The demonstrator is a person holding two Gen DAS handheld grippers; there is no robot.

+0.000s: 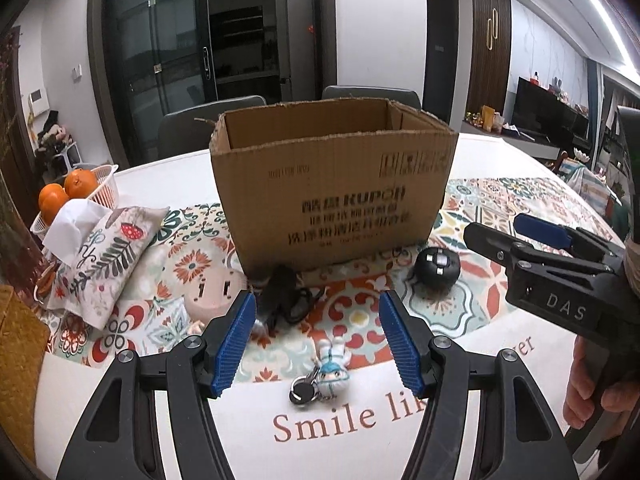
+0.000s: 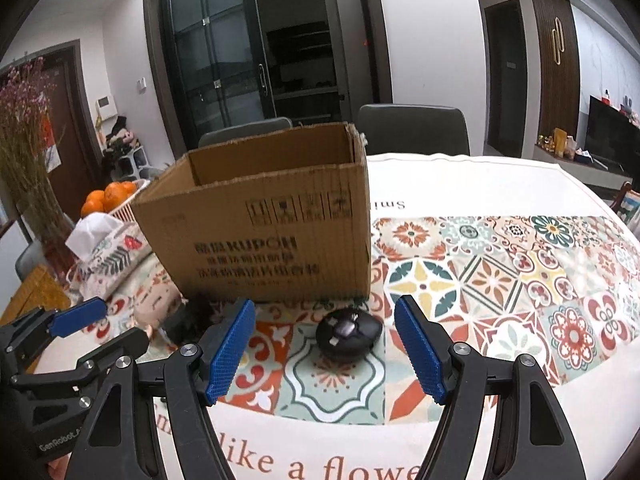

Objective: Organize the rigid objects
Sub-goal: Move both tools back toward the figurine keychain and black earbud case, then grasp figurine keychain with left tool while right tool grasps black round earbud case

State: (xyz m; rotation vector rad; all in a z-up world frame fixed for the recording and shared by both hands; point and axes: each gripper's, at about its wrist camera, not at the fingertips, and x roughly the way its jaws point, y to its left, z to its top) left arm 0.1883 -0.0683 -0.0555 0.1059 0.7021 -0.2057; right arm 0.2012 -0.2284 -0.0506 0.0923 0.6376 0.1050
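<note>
An open cardboard box (image 1: 332,188) (image 2: 264,232) stands on the patterned tablecloth. In front of it lie a black round gadget (image 1: 437,266) (image 2: 349,334), a black tangled item (image 1: 282,296) (image 2: 184,320), a pink plug-like block (image 1: 210,294) and a small figure keychain with keys (image 1: 326,376). My left gripper (image 1: 316,340) hangs open above the keychain, nothing between its blue pads. In the right wrist view my right gripper (image 2: 324,350) is open, framing the black round gadget without touching it. Each gripper shows in the other's view: the right gripper (image 1: 516,236), the left gripper (image 2: 100,324).
A fabric tissue pouch (image 1: 104,256) (image 2: 108,256) and a white basket (image 1: 106,188) of oranges (image 2: 106,196) sit left of the box. Dried flowers (image 2: 24,152) stand at far left. Chairs (image 2: 412,128) are behind the table. A hand (image 1: 600,392) holds the right gripper's handle.
</note>
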